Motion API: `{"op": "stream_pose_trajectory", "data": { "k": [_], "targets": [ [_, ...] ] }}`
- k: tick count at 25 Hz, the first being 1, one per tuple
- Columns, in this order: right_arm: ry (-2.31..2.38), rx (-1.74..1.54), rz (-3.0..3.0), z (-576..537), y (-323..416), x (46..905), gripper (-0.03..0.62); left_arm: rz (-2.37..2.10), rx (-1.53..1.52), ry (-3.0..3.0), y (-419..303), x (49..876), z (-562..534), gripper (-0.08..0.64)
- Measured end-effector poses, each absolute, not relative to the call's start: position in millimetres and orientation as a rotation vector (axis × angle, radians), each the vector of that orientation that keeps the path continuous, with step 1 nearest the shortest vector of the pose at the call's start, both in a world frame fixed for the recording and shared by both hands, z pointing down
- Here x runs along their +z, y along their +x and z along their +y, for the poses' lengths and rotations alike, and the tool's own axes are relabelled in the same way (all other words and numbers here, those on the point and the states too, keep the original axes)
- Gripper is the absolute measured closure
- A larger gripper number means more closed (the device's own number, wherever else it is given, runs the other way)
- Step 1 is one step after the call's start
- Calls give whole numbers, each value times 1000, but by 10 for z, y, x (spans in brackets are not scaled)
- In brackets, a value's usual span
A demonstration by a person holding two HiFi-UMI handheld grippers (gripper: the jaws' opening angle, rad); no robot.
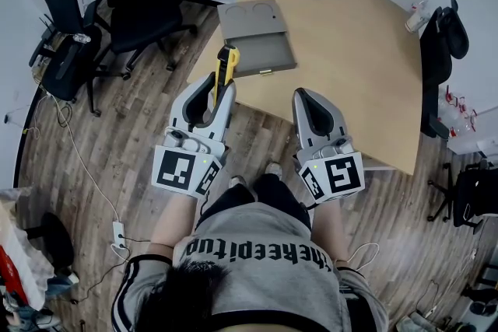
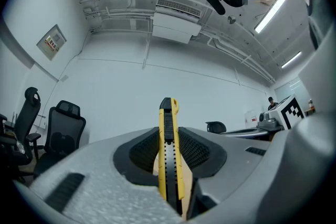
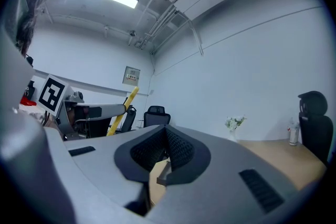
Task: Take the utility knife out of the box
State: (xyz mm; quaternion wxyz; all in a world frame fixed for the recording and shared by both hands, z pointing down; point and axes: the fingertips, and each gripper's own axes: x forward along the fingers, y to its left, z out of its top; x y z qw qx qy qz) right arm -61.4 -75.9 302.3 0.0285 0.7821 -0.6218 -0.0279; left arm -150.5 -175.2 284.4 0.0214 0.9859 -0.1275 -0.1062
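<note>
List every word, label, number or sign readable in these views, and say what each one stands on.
"thekeepit": print across the person's shirt, upside down in the head view; the letters beyond it are not clear.
Wall plaque in the left gripper view: too small to read.
Wall notice in the right gripper view: too small to read.
Square markers: black-and-white patterns only, no letters.
</note>
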Motion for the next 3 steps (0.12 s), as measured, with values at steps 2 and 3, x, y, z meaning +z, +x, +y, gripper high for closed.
{"op": "stream_pose_trajectory", "data": {
  "k": [2, 3],
  "targets": [
    [2414, -87, -1916, -759, -592, 3021, 588, -391, -330, 3055, -1479, 2843, -1751, 434],
    [2414, -87, -1915, -758, -580, 3021, 588, -390, -330, 3055, -1466, 2843, -1751, 434]
  ]
}}
